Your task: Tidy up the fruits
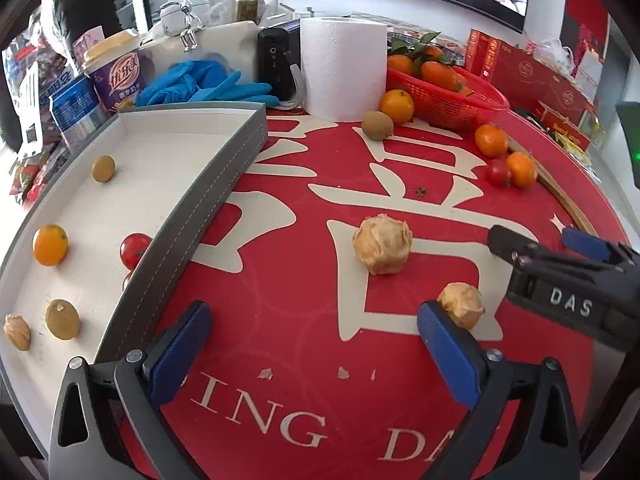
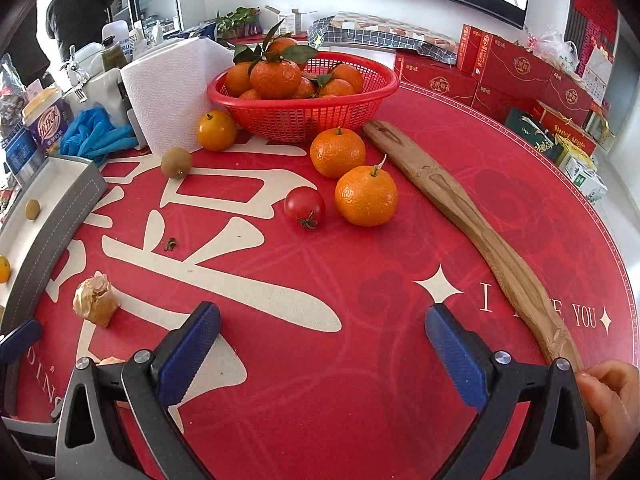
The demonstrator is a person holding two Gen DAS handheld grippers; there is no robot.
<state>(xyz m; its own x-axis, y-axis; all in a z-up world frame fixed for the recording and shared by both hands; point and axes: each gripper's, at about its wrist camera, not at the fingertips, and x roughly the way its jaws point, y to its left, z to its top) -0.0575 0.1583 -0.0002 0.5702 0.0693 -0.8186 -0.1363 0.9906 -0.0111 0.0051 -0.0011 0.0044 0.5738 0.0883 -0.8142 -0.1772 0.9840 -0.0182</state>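
My left gripper (image 1: 314,316) hangs open over the red table mat with nothing between its fingers. A small papery husk fruit (image 1: 460,306) lies just past its right fingertip and a larger one (image 1: 382,244) sits further out. The grey tray (image 1: 224,184) on the left holds an orange (image 1: 50,245), a tomato (image 1: 134,250), two green-brown fruits and a husk fruit. My right gripper (image 2: 322,316) is open and empty above the mat. Ahead of it lie a tomato (image 2: 304,206), two oranges (image 2: 366,196), a kiwi (image 2: 176,163) and another orange (image 2: 216,130).
A red basket (image 2: 304,116) of leafy oranges stands at the back beside a paper towel roll (image 2: 168,92). A long wooden paddle (image 2: 460,208) lies along the right. Blue gloves (image 1: 200,82), cups and red gift boxes (image 2: 512,68) crowd the far edge. A hand (image 2: 612,400) grips the right handle.
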